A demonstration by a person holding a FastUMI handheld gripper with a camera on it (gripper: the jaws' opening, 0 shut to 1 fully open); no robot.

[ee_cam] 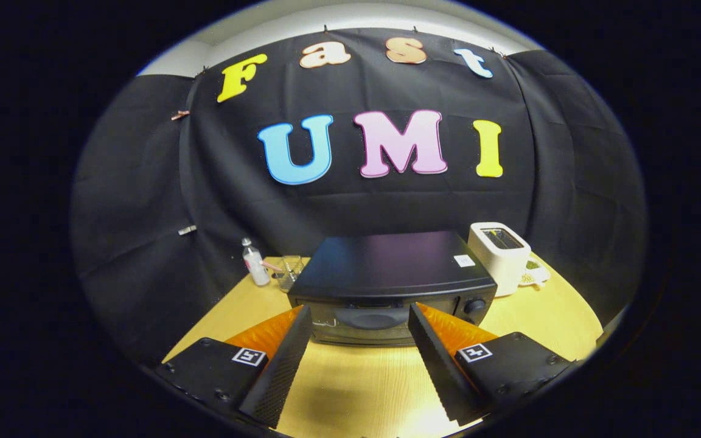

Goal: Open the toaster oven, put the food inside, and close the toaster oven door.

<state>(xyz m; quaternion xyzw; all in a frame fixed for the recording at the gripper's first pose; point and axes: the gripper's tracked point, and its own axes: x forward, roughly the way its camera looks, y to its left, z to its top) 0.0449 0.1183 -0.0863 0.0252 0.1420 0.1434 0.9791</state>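
A black toaster oven [390,286] stood on the wooden table [356,389], in the lower middle of the picture, just beyond the fingertips of the gripper [359,316]. Its long side ran left to right across the view, and its front faced the gripper. The door [375,322] was shut, with a broad dark handle across its glass, and a round knob [474,306] sat at the right end of the front. What lay inside could not be made out through the glass.

The gripper's two fingers were spread wide apart and held nothing; bare table showed between them.

Behind the oven's left corner, a small clear container [289,271] stood against the black cloth wall [143,201], with a thin pink stick [271,266] resting at its left side; its contents could not be told. A small bottle [255,263] with a white label stood upright just left of it. To the right of the oven, close beside it, stood a white pop-up toaster [499,255], its slot facing up.
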